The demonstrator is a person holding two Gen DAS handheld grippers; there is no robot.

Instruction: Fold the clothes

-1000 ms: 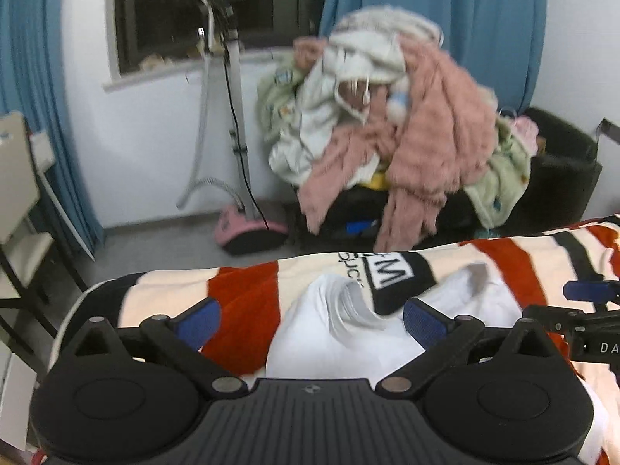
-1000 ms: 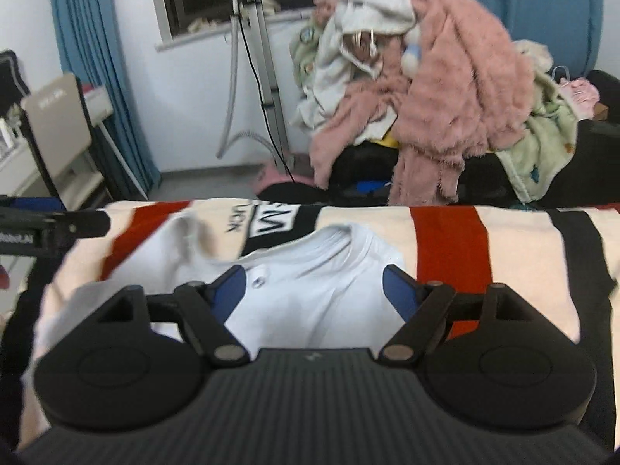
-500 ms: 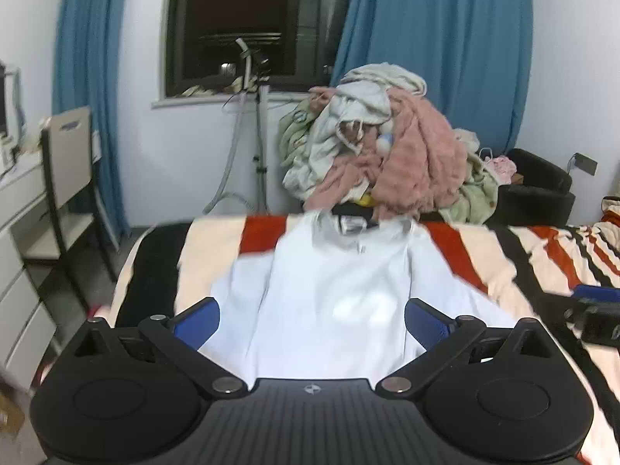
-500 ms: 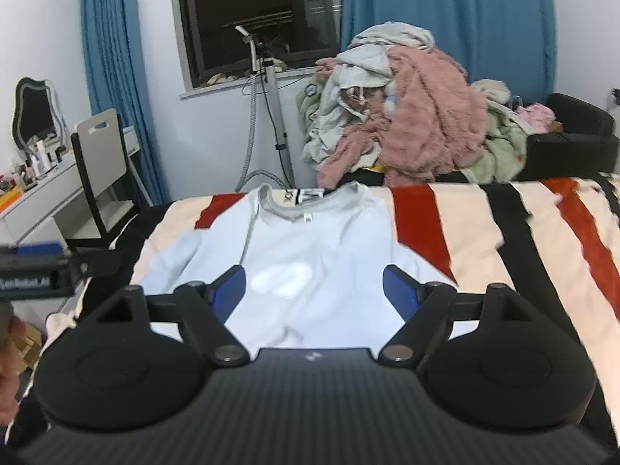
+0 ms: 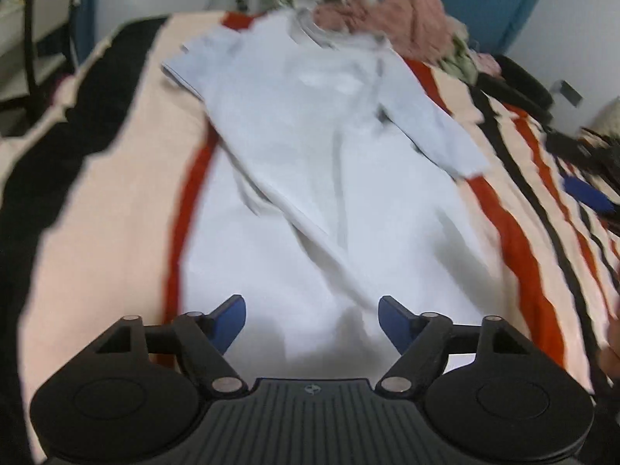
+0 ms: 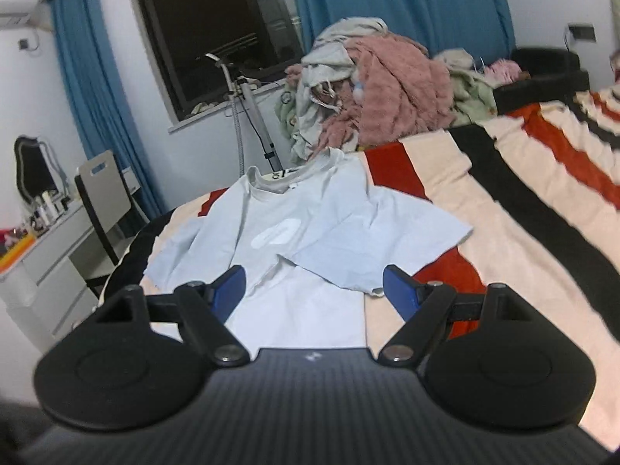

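Observation:
A pale blue T-shirt [image 5: 310, 147] lies spread flat on the striped bedspread [image 5: 116, 193], collar toward the far edge, both short sleeves out. It also shows in the right wrist view [image 6: 302, 240], with a white patch on the chest. My left gripper [image 5: 312, 316] is open and empty, low over the shirt's hem. My right gripper [image 6: 314, 286] is open and empty, above the near part of the shirt. The right gripper's blue fingertip [image 5: 589, 193] shows at the right edge of the left wrist view.
A big pile of clothes [image 6: 379, 85] with a pink fluffy garment sits beyond the bed's far edge. A garment steamer pole [image 6: 252, 116], a chair [image 6: 104, 193] and a white desk [image 6: 46, 255] stand at the left. A black armchair [image 6: 542, 73] is at the right.
The shirt went from bunched to spread flat on the bed. Both grippers have drawn back toward the hem; the left one has dropped and tilted down over it.

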